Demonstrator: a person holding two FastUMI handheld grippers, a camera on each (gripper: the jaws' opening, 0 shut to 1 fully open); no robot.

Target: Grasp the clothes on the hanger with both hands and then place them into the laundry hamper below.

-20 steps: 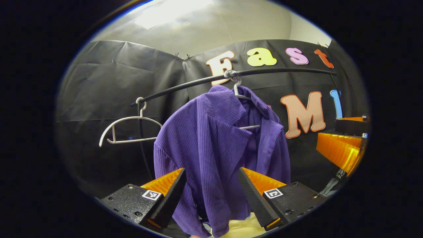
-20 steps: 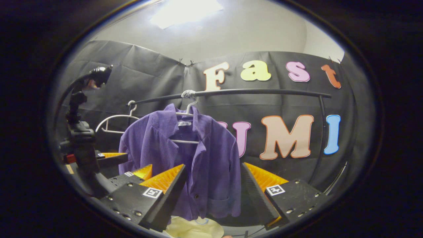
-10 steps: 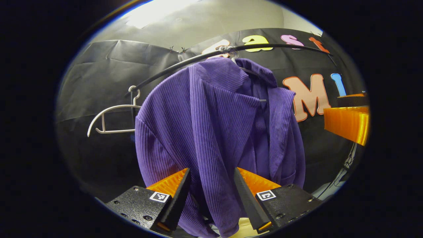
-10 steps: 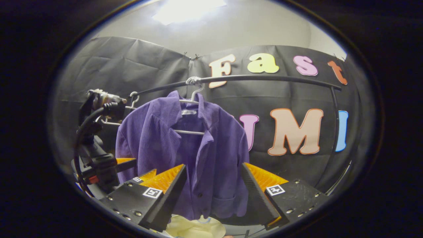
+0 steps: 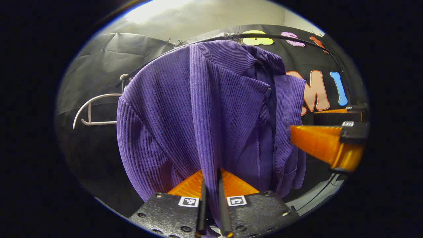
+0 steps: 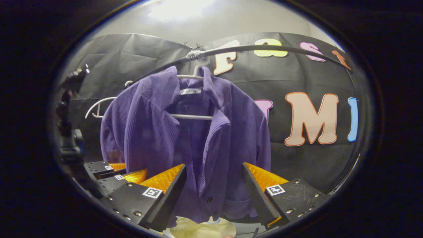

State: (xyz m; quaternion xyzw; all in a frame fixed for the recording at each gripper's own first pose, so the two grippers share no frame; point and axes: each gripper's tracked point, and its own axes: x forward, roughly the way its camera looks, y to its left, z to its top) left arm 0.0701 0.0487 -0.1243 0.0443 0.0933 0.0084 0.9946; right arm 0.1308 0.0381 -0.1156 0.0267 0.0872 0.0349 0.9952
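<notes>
A purple corduroy jacket [image 5: 185, 109] hangs on a white hanger [image 6: 191, 116] from the black rail [image 6: 264, 49]. In the left gripper view my left gripper [image 5: 211, 175] is shut on the jacket's front edge, the cloth pinched between both fingers low on the garment. In the right gripper view my right gripper [image 6: 214, 167] stands open in front of the jacket [image 6: 158, 132], near its buttoned lower front, and I cannot tell whether it touches the cloth. The right gripper [image 5: 304, 124] also shows at the jacket's right side in the left gripper view. The left gripper [image 6: 134, 173] sits low at the left.
An empty white hanger [image 5: 89, 112] hangs on the rail [image 5: 264, 34] to the left of the jacket, seen too in the right gripper view [image 6: 96, 109]. Something pale yellow [image 6: 201, 229] lies below the jacket's hem. Black cloth walls close the back.
Both grippers moved closer to the jacket. My left gripper went from open around the front edge to shut on it. The right gripper stayed open.
</notes>
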